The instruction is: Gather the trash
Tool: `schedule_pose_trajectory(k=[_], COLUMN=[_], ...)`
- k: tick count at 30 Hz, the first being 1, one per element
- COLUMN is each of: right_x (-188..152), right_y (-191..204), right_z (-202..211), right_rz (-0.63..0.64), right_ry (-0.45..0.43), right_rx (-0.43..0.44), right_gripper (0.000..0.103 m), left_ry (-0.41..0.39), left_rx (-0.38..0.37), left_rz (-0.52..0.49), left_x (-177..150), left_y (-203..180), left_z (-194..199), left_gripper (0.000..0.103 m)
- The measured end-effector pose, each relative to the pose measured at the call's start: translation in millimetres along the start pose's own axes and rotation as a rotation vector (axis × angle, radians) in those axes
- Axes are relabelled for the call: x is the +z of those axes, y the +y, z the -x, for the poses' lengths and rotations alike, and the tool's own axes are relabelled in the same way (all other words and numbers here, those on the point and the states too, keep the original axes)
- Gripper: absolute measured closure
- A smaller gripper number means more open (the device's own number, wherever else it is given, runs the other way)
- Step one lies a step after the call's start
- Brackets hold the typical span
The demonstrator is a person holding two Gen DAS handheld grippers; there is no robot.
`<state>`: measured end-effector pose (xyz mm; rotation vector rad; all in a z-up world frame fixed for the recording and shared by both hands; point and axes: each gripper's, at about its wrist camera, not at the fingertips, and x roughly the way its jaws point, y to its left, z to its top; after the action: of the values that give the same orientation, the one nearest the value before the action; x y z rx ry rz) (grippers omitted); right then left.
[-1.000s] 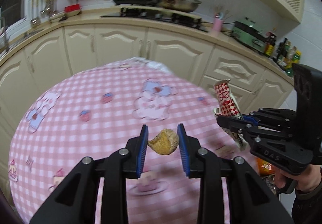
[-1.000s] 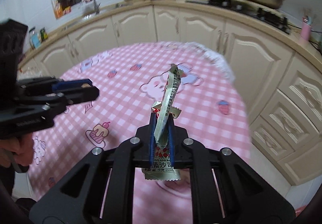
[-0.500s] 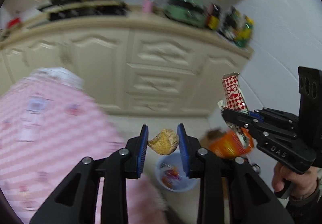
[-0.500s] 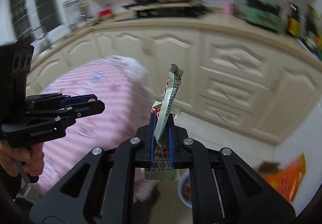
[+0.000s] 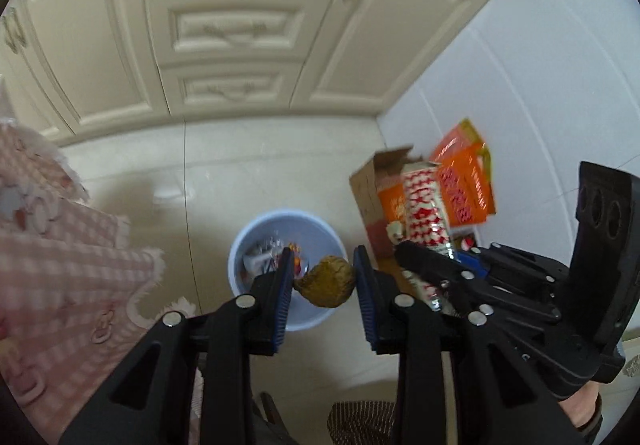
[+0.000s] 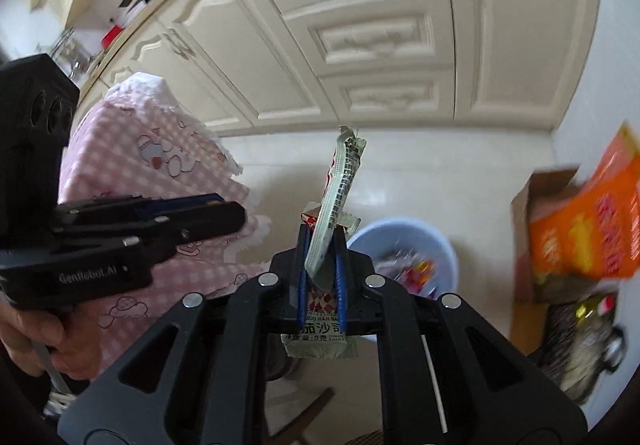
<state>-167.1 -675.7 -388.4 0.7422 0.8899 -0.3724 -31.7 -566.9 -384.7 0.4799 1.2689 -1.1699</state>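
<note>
pale floor tiles carry a blue bin [image 5: 256,245] just beyond the left tongs [image 5: 322,281], clenched on a brown crumpled wad [image 5: 327,283], and the right tongs [image 6: 322,265], clenched on a sauce packet [image 6: 338,189]; the drop-off step seems in hand, and next each should move above the bin and release.

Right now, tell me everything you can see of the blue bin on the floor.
The blue bin is a round, pale blue, plastic-looking bucket standing upright and open on the cream floor tiles, in front of the cabinets. Wrappers already lie in its bottom. A cardboard box stands just right of it, and the pink tablecloth hangs to its left. The left gripper holds a brown scrap above its opening; in the right wrist view the rim shows behind the right gripper.
</note>
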Motion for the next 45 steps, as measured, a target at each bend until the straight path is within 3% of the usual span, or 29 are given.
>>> schedule_pose_trajectory(k=[1,2,3,4,5,8,10,12,17,29,37,45], right_x=[-1,-3,-5,-7,-8,-12,-12,-12,-10,-2,18,32], right_y=[-8,-15,-24,-28,-32,-36,-36,-35,-25,23,98,190], right_z=[-7,-12,-18,-19,-19,-19,-18,-18,-15,27,74,98], right_rz=[-0.035,-0.071,-0.108,-0.126,-0.138,-0.161,-0.152,-0.147,-0.131,-0.065,0.059,0.178], right_ry=[0.013,0.032,0.049,0.047,0.035,0.04,0.036,0.041,0.038,-0.035,-0.139,-0.19], right_rx=[-0.006,0.002,0.001,-0.014,-0.028,-0.028,-0.063,-0.082,-0.096,-0.105,-0.062,-0.003], right_gripper=[0.088,0.082,0.073,0.033,0.019,0.018,0.006,0.006,0.006,0.006,0.006,0.006], left_ry=[0.016,0.015,0.006,0.005,0.016,0.017,0.004,-0.002,-0.043,-0.156,-0.321,-0.51], left_rx=[0.009,0.018,0.033,0.044,0.054,0.096,0.126,0.164,0.173,0.157,0.185,0.287], left_rz=[-0.001,-0.002,-0.007,-0.015,-0.026,-0.037,-0.037,-0.031,-0.039,-0.038,-0.007,0.069], left_x=[3,4,4,4,4,3,3,3,1,-20,-46,-83], left_y=[-1,-1,0,-1,-1,2,2,2,4,3,13,43], left_z=[-8,-10,-11,-12,-13,-10,-7,-1,20,89,172,273], left_gripper=[0.042,0.027,0.026,0.025,0.023,0.02,0.016,0.015,0.015,0.015,0.015,0.015])
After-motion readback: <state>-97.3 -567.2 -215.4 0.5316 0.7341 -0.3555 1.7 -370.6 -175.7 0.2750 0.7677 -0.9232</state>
